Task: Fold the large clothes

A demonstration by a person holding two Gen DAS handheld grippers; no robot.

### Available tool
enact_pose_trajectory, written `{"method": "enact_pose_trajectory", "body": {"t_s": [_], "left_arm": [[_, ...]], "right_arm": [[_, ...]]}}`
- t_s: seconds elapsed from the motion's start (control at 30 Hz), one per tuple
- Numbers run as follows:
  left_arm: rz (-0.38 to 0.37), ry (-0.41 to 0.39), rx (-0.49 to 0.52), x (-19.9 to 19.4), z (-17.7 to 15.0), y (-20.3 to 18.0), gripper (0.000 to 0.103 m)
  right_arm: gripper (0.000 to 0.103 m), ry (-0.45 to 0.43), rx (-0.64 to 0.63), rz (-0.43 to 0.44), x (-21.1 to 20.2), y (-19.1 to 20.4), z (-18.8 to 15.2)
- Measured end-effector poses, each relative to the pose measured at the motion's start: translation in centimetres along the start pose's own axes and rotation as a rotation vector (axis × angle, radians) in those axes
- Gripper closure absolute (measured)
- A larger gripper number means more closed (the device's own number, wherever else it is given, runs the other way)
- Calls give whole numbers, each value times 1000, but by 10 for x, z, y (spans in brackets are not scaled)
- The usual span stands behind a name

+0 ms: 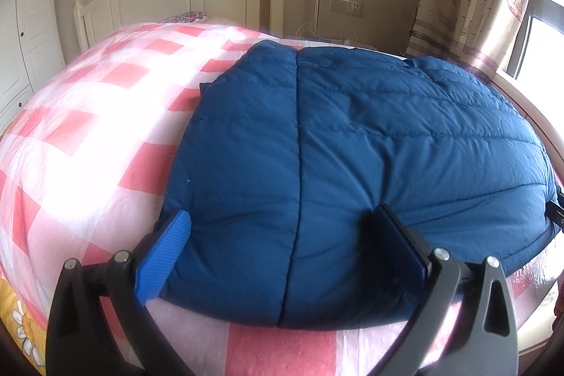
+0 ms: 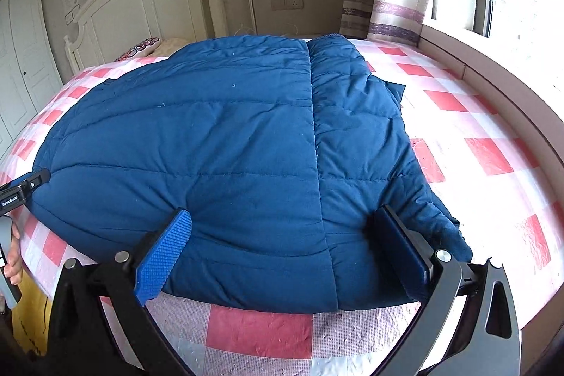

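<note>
The blue padded jacket (image 1: 352, 136) lies on the checked bedcover (image 1: 105, 115), partly folded. Left gripper (image 1: 285, 249) and right gripper (image 2: 285, 249) both gape wide over its near hem, gripping nothing. Next, each likely must pinch the hem and fold it away.

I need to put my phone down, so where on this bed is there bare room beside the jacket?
Free: the checked bedcover between the blue jacket and the window ledge, and the wide stretch left of the jacket toward the wardrobe. Crowded: the near edge, where left gripper and right gripper straddle the hem.
</note>
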State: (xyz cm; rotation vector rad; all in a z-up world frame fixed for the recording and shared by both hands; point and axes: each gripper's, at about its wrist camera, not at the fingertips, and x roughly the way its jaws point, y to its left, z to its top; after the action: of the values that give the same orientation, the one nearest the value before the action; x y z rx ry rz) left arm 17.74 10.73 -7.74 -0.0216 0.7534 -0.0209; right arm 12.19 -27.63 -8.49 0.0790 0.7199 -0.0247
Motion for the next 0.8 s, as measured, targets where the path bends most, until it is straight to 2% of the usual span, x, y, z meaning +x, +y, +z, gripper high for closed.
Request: {"method": "enact_pose_trajectory", "body": {"t_s": [0.17,0.27,0.33,0.37,0.47,0.53,0.73,0.8], "left_arm": [[4,-3,4,0,-1,-1,1],[7,-3,6,1,0,-1,1],[7,-1,6,0,0,-1,1],[8,-2,6,0,-1,-1,1],[12,-2,6,0,-1,-2,1],[13,-1,6,0,-1,-2,1],[14,3,10,0,0,-3,1],[15,10,18,2,1,-3,1]], "right_arm": [[4,7,18,17,-2,-3,1],[5,-12,96,47,-26,-11,3],[5,-51,172,134,-48,-21,-5],[5,-44,223,181,-56,-28,-12],[5,61,361,284,-59,-42,-38],[5,76,406,311,-58,-47,-49],[4,101,367,223,-36,-28,-25],[4,117,395,196,-21,-22,-11]]}}
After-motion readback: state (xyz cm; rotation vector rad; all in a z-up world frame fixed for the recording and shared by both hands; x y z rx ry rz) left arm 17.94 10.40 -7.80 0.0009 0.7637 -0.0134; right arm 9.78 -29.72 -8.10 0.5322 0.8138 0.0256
